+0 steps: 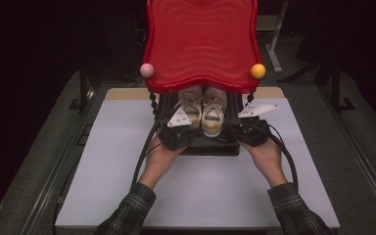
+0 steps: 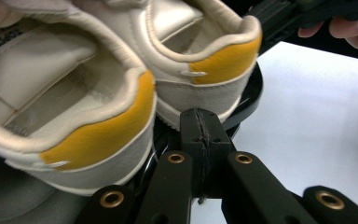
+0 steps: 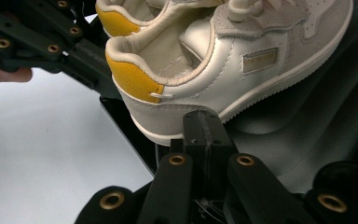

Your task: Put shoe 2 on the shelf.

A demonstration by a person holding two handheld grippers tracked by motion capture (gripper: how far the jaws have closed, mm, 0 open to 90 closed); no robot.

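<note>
With both grippers parked at the rack's (image 1: 210, 147) front edge, you look to be between steps, perhaps about to lift a shoe off. The 2 shoes (image 1: 203, 110) sit side by side on the lower shelf under the red tray (image 1: 200, 44), heels toward you. Left gripper (image 2: 200, 135) is pressed together, empty, its tip at 6 o'clock of the heels; right gripper (image 3: 204, 135) likewise. Next you must spread a gripper first.

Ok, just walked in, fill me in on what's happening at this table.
A person sits at the white table holding tongs in each hand. The left tongs and right tongs are both closed, resting just behind the heels of a pair of cream sneakers with yellow heel tabs. The sneakers sit side by side on the lower black shelf of a small rack, under its red top tray.
</note>
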